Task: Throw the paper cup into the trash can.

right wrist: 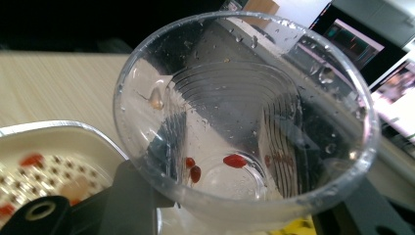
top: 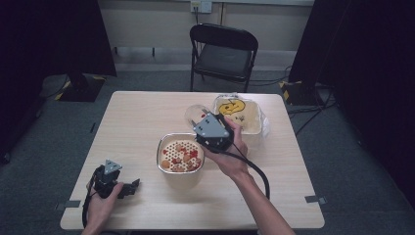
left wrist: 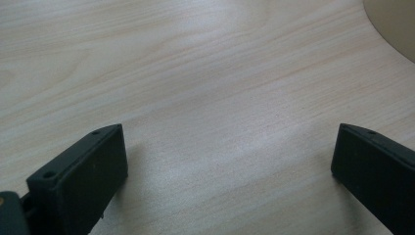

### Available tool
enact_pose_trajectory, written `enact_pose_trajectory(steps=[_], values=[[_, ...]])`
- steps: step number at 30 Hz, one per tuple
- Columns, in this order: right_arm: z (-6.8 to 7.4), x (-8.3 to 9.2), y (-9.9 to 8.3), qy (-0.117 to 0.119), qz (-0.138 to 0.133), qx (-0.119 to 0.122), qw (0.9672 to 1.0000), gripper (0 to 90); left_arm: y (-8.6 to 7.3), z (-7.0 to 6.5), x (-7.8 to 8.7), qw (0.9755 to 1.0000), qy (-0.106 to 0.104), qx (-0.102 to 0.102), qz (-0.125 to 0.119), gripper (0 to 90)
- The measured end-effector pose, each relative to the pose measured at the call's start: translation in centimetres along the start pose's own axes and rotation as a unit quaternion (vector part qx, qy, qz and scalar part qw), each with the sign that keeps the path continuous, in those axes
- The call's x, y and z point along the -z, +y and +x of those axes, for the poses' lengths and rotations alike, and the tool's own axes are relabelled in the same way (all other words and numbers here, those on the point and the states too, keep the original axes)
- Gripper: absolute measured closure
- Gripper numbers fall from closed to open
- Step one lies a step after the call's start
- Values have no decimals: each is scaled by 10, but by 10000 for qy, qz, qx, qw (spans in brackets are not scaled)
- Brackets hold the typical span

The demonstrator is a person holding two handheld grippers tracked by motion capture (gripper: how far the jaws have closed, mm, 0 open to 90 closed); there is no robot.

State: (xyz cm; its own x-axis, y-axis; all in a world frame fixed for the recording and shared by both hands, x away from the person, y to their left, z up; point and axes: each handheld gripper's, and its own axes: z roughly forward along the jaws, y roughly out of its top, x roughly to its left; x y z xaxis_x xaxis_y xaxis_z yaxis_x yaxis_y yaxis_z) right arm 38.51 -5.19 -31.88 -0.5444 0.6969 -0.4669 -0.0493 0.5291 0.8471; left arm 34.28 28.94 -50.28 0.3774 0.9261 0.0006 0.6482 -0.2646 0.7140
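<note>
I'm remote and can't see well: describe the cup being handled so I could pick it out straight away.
On the wooden table, look just right of centre, between the white strainer bowl of red and orange bits and the bag-lined bin with a banana peel. There the right gripper holds a clear plastic cup. It is the only see-through thing: ribbed, wet with droplets, with a few small red berries stuck near its bottom.

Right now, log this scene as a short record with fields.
right gripper: shut on the clear plastic cup, raised and tilted
cup contents: a few red berries, water drops on the wall
left gripper: open, holding nothing, low over the table
strainer bowl: red and pale pieces on its holed insert
lined bin: yellow peel inside, beyond the cup
</note>
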Motion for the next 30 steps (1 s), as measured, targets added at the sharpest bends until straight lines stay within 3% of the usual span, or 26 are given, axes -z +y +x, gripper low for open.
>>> enact_pose_trajectory(steps=[4,10,12,18,26,30], values=[[-9,1,-3,150,-201,-653,9975,524,0,0,0,10000,2,-5,-1,0],[-20,0,-6,480,-494,-1509,9861,528,0,0,0,10000,1,-2,0,0],[-24,-1,-7,521,-552,-1644,9835,528,0,0,0,10000,2,-5,0,0],[-35,0,-6,495,-697,-1811,9797,523,0,0,0,10000,-15,33,-6,0],[-57,0,-11,300,-615,-2070,9759,514,0,0,0,10000,-17,29,-6,0],[-76,3,-17,124,-558,-2206,9737,504,0,0,0,10000,-12,23,-3,0]])
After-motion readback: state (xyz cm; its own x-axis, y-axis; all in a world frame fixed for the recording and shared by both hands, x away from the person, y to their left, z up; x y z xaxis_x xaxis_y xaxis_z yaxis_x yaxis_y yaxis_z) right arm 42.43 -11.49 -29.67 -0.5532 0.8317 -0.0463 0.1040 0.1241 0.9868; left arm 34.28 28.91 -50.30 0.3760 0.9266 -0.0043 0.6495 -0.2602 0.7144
